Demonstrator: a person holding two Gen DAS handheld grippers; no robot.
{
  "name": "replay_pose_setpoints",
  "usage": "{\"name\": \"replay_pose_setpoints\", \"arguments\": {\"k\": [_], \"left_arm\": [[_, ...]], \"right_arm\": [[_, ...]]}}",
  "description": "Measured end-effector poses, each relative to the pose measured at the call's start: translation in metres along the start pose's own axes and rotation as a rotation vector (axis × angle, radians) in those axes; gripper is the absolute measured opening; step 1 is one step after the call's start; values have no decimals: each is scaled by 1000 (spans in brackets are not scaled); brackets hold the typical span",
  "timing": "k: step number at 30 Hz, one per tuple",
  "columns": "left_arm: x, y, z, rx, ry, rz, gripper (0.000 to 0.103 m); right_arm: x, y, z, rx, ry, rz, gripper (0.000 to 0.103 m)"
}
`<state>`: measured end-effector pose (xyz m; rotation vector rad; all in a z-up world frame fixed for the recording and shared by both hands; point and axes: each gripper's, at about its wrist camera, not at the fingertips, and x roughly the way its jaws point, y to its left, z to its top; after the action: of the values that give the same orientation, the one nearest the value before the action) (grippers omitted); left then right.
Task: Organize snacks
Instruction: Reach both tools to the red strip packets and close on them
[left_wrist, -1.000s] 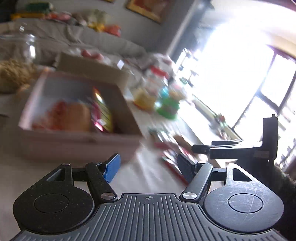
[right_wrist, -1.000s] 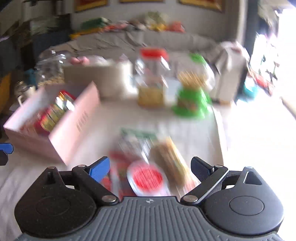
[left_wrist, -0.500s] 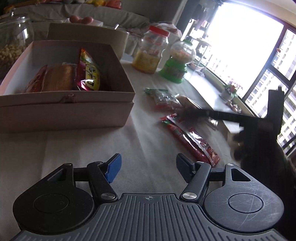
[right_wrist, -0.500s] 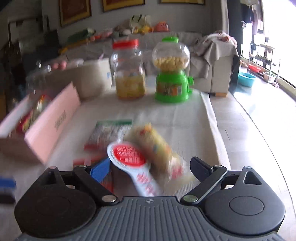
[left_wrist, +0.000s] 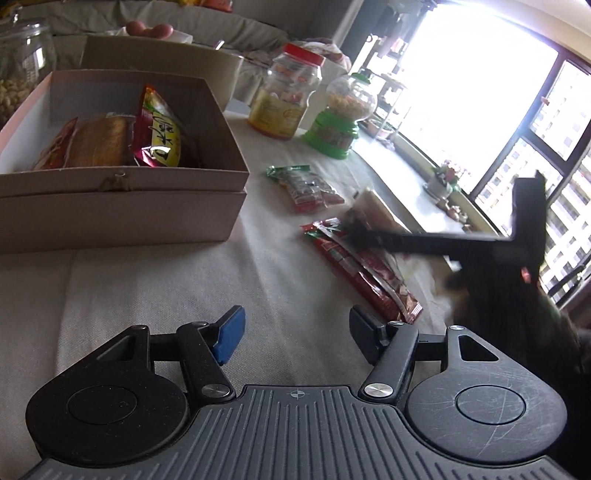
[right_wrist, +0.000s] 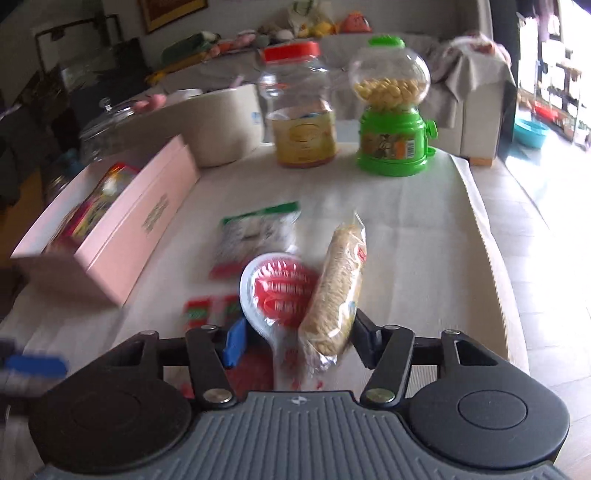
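My bench (left_wrist: 155, 280) carries the pink box (left_wrist: 122, 206), already stocked with packets. My left tongs (left_wrist: 295, 332) hang wide open, gripping nothing. My right tongs (right_wrist: 295, 338) are spread around the white-and-red packet (right_wrist: 280, 291) and noodle packet (right_wrist: 338, 291); I cannot tell if they're pinching.

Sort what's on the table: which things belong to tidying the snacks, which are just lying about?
Part of the job:
pink box
noodle packet
round red-lidded tub
green-topped packet
long red packets
right tool

Lying about:
red-lidded jar
green candy dispenser
glass jar
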<state>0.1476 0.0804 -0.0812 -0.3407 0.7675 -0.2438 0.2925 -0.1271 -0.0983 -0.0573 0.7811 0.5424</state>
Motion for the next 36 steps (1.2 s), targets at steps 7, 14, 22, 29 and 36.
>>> {"name": "replay_pose_setpoints", "arguments": {"k": [7, 14, 22, 29, 36], "left_arm": [[0, -5, 0, 3, 0, -17, 68], [-4, -10, -1, 6, -4, -24, 68], [17, -33, -3, 78, 62, 15, 68], [40, -62, -6, 195, 103, 99, 68], [44, -73, -13, 280, 111, 155, 69]], "right_arm": [[-30, 35, -33, -12, 51, 157, 42], [-44, 66, -52, -60, 85, 273, 43], [-75, 73, -76, -136, -32, 98, 73], [-84, 50, -95, -95, -62, -163, 78], [-86, 36, -100, -23, -72, -187, 85]]}}
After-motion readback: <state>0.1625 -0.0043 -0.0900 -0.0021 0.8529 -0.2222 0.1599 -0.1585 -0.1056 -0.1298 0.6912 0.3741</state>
